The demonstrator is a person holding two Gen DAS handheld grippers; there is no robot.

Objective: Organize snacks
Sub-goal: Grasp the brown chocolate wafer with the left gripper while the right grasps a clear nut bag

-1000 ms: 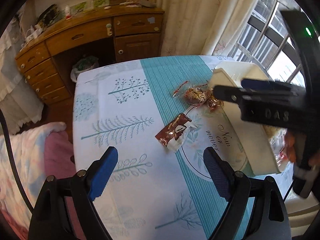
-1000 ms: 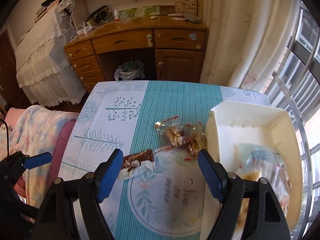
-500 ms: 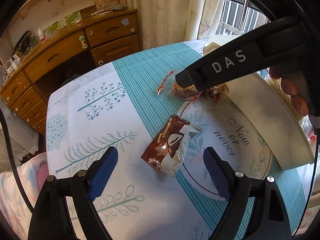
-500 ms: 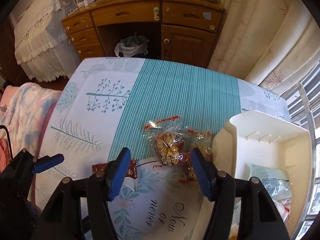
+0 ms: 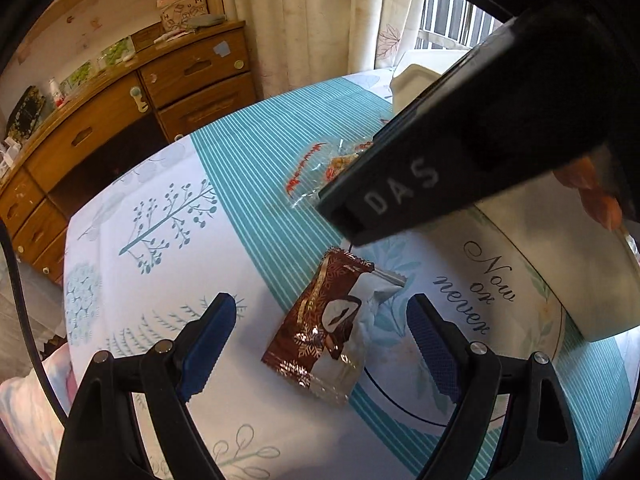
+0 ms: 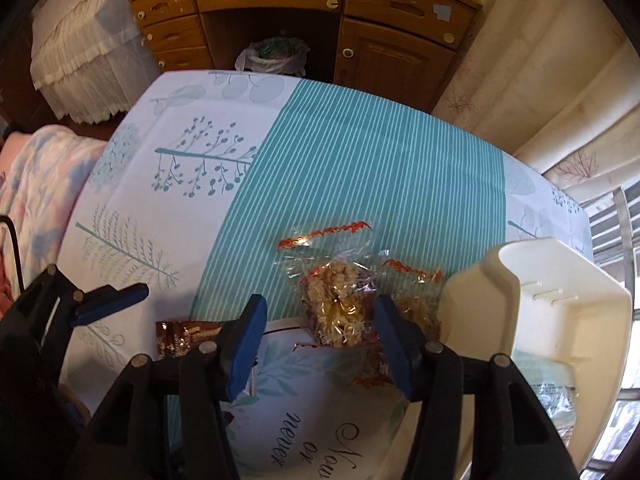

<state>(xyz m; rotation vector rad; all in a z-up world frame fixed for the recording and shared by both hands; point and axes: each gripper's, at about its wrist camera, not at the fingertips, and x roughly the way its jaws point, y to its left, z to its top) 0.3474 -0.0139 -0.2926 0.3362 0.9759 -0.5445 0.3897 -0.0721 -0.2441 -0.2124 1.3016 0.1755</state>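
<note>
Cloth-covered tabletop (image 6: 360,168): teal stripes, everything sits on it.
White bin (image 6: 560,320): at my right, some packets already inside; the loose snacks belong there, I judge.
Clear cracker packet (image 6: 340,312): just beside the bin, between my right claw (image 6: 320,344) pads, which are closing, not yet pressing; I should bite the bulky middle, not the crinkly tail.
Brown chocolate wrapper (image 5: 328,320): lies flat between my left claw (image 5: 320,344) pads, spread wide, not touching; I should lower squarely, then pinch.
</note>
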